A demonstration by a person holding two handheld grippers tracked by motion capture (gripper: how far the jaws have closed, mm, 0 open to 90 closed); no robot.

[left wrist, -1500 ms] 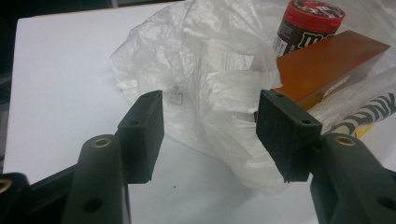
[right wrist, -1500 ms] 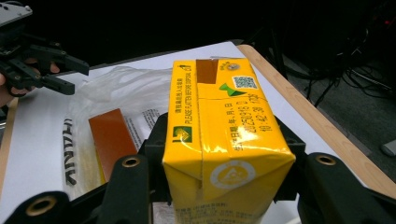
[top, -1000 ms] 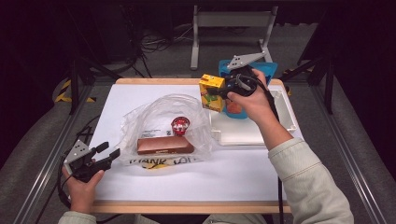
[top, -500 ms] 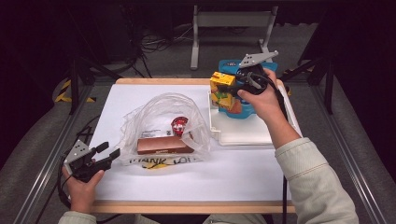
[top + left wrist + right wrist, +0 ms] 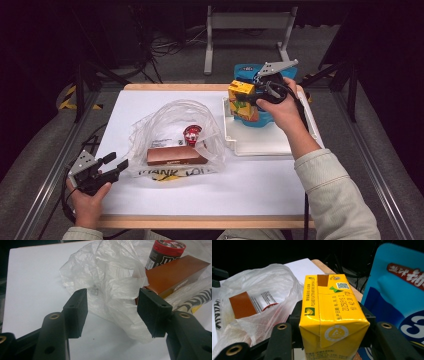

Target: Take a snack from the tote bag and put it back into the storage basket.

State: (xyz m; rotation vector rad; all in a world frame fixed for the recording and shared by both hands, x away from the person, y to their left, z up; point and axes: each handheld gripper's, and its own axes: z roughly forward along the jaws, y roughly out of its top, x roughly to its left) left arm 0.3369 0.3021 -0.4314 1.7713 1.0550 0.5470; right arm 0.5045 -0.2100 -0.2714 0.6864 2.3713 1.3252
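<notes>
Since the earlier frame the yellow carton (image 5: 240, 97) is carried toward upper right, clamped in the right hand-held gripper (image 5: 250, 94); left hand-held gripper (image 5: 116, 165) is held wide, empty; next, seemingly, placement into the plastic bag (image 5: 172, 127).

High view: you look forward and down from above your side, whole white table (image 5: 165, 202) in frame. Left gripper view: close, low over table, facing crumpled clear plastic bag (image 5: 112, 287) with long brown box (image 5: 175, 275) inside. Right gripper view: very close behind yellow drink carton (image 5: 332, 312), facing same bag (image 5: 262, 297). All three views share bag and box.
</notes>
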